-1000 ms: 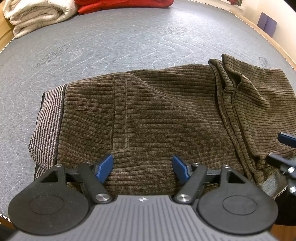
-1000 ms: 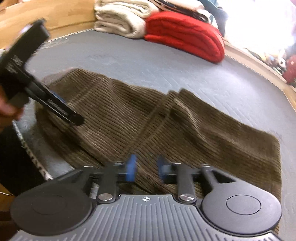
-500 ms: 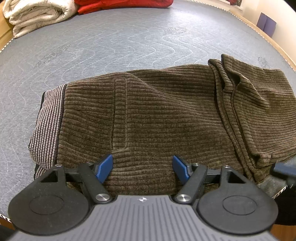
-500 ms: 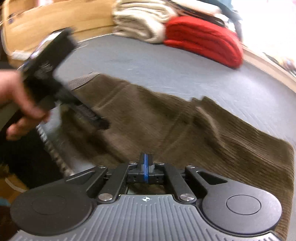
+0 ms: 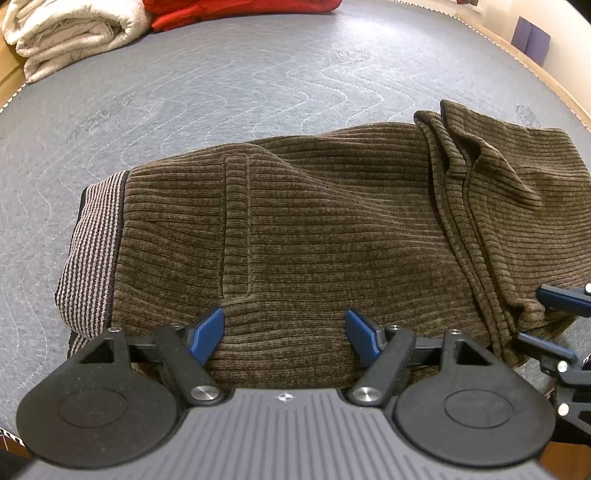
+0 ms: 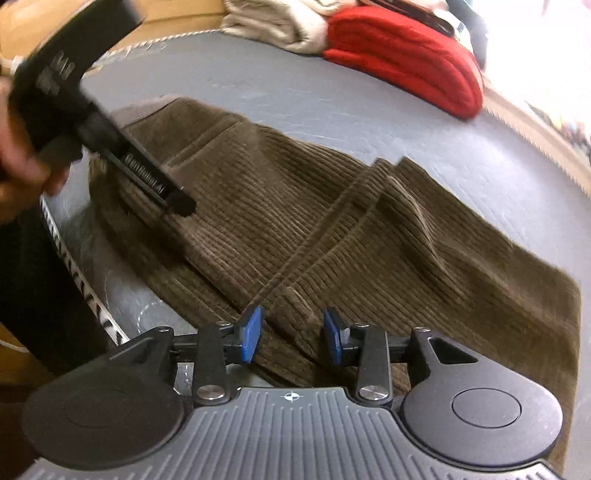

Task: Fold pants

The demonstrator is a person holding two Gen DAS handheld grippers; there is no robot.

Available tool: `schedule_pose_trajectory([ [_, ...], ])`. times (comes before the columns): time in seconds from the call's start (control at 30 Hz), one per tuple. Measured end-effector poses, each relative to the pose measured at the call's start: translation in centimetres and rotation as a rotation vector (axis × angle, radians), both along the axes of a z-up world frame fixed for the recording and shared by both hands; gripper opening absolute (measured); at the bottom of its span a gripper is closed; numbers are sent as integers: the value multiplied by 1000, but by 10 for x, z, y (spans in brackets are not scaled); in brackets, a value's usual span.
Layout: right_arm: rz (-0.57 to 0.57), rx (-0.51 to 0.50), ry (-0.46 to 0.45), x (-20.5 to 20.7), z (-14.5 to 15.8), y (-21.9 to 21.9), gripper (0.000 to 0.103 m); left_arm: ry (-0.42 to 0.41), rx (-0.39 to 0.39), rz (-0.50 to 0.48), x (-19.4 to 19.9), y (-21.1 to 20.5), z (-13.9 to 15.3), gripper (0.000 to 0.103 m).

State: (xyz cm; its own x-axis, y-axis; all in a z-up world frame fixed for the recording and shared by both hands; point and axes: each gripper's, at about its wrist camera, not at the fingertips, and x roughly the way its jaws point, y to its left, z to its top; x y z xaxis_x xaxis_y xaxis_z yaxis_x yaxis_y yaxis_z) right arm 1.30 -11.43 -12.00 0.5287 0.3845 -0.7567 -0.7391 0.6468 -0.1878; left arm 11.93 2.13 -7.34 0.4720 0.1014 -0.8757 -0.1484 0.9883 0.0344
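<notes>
Left gripper (image 5: 284, 334) spread wide, nothing pinched, brown corduroy pants (image 5: 332, 236) right under tips. Right gripper (image 6: 291, 338) opening, pants fold sits between blue pads (image 6: 251, 332), not squeezed. One pair pants on grey mattress (image 5: 221, 85). Beyond: one cream blanket (image 5: 70, 33), one red blanket (image 6: 402, 59). Hand (image 6: 18, 158) cut off, blurry.

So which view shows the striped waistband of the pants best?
The left wrist view: the striped waistband lies sharp and unobstructed at the left end of the pants. In the right wrist view it is a blurred patch partly hidden behind the left claw.
</notes>
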Motion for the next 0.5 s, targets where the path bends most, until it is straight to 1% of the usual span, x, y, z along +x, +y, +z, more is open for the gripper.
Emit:
schedule_pose_trajectory([
  [0.03,1,-1,-6,1,-1,1,38,0,1,-1,0,0,0,78],
  [0.07,-6,1,-6,3,-2,1,31,-1,1,-2,0,0,0,78],
  [0.1,-14,9,5,6,-2,-1,21,-2,1,-3,0,0,0,78],
  [0.13,-10,30,21,7,1,-3,17,-2,0,-4,0,0,0,78],
  [0.17,-5,42,1,5,5,-5,15,-2,-2,-3,0,1,0,78],
  [0.23,38,88,-60,-5,19,-9,14,-2,-6,0,0,1,0,78],
  [0.3,71,140,-79,-14,30,-13,14,-1,-7,2,0,1,0,78],
  [0.33,82,135,-77,-17,29,-14,15,0,-7,3,1,2,0,78],
  [0.37,89,103,-60,-18,22,-14,16,1,-6,2,1,2,0,78],
  [0.43,100,11,17,-16,3,-9,19,2,-1,1,1,1,0,79],
  [0.47,107,-8,9,-18,0,-8,20,2,3,-2,1,0,-1,79],
  [0.5,109,2,-17,-20,4,-9,21,2,6,-5,0,0,-1,79],
])
